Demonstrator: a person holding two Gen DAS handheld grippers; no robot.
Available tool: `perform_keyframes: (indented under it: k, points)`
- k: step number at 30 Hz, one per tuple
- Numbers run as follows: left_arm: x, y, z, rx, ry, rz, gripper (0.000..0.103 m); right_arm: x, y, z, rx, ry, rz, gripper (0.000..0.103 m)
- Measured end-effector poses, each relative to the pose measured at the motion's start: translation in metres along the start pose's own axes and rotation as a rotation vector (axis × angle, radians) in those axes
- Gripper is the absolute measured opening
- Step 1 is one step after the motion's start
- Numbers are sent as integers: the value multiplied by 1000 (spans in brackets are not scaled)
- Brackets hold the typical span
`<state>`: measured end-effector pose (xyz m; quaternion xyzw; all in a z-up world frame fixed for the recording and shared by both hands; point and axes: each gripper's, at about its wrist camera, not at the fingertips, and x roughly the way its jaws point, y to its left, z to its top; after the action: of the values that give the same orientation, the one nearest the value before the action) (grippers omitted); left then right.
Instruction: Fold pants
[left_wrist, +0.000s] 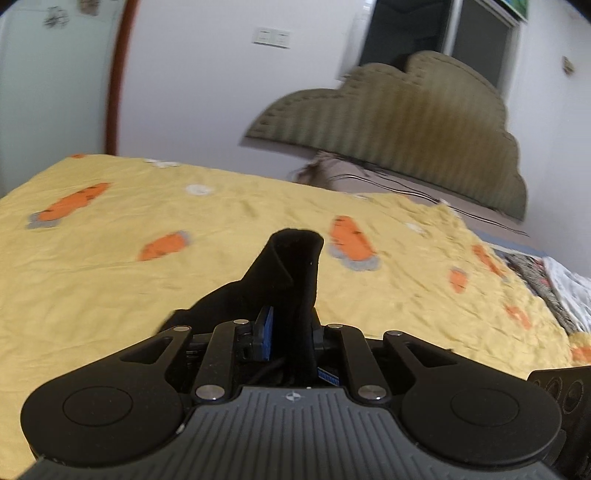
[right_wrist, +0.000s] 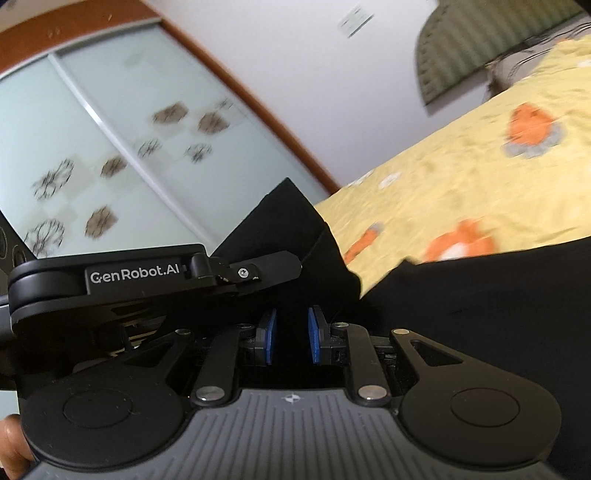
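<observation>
The black pants (left_wrist: 291, 266) are pinched in my left gripper (left_wrist: 290, 332), lifted above the yellow bedspread (left_wrist: 110, 295); a fold of cloth stands up between the blue pads (left_wrist: 266, 328). In the right wrist view my right gripper (right_wrist: 291, 336) has its blue pads (right_wrist: 314, 339) a small gap apart with black pants cloth (right_wrist: 295, 236) between and beyond them; whether they grip it is unclear. The left gripper's body (right_wrist: 147, 277) lies just left of it. More of the pants (right_wrist: 480, 295) spreads to the right.
The bedspread has orange carrot prints (left_wrist: 351, 240). An olive headboard (left_wrist: 406, 129) leans on the white wall behind. A sliding wardrobe door (right_wrist: 92, 147) stands at the left. Grey and white bedding (left_wrist: 554, 280) lies at the bed's right edge.
</observation>
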<state>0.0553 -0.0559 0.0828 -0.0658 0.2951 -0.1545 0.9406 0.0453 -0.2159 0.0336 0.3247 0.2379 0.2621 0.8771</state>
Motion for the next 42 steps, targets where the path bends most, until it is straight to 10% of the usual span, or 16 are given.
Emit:
perform_keyframes:
  k: [20, 28, 31, 33, 35, 37, 42]
  points:
    - [88, -174, -52, 188, 165, -308, 16, -113, -109, 4, 246, -184, -250, 18]
    - [97, -159, -49, 74, 323, -417, 24, -126, -136, -6, 277, -158, -391, 21]
    - [86, -123, -22, -35, 336, -454, 45, -137, -141, -9, 273, -176, -425, 23]
    - [75, -94, -3, -69, 284, -405, 74, -151, -140, -11, 265, -236, -473, 23]
    - [67, -64, 13, -82, 215, -299, 75, -163, -128, -7, 196, -308, -553, 33]
    - [65, -39, 23, -81, 178, -218, 77, -167, -117, 2, 143, -340, -530, 68]
    - [83, -2, 19, -23, 199, -15, 79, -133, -105, 22, 31, -230, -445, 74]
